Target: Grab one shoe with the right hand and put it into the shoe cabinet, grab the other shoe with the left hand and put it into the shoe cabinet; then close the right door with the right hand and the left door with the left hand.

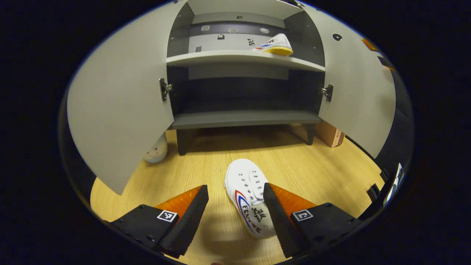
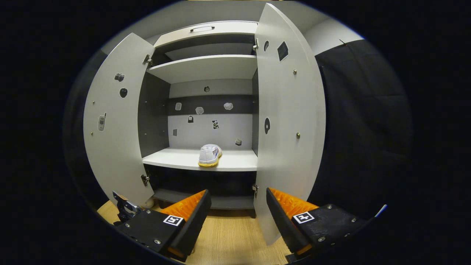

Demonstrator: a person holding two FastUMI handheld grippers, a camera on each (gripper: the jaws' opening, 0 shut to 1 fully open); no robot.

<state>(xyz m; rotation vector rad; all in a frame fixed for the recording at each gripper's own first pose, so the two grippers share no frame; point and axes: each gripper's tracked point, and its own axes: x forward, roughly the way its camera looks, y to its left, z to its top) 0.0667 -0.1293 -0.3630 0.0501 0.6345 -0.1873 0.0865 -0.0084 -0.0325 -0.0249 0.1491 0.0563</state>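
Two open doors frame the shoe cabinet [image 1: 243, 117], which takes up the upper half of the left gripper view. Its left door [image 1: 117, 110] swings out toward the lower left of the frame and its right door [image 1: 357, 92] toward the right edge. A pale shelf [image 1: 239, 58] runs across the top centre, with a darker shelf lower down, and the cabinet stands on a light wooden floor [image 1: 323, 173]. One white shoe [image 1: 276, 45] with a yellow sole sits on the pale shelf, upper right of centre. The other white shoe [image 1: 248, 197] lies on the floor at lower centre, toe pointing toward the cabinet. The left gripper [image 1: 235, 209] is spread wide at the bottom of the frame; the floor shoe lies between its fingers, close against the right-hand one, and whether they touch is unclear.

In the right gripper view the cabinet [image 2: 206, 92] fills the centre, and the shelved shoe [image 2: 209, 155] sits at mid-frame on the pale shelf [image 2: 198, 159]. The right gripper [image 2: 237, 217] is spread wide at the bottom, holding nothing. A small round pale object [image 1: 157, 151] rests on the floor behind the left door, left of centre in the left gripper view.
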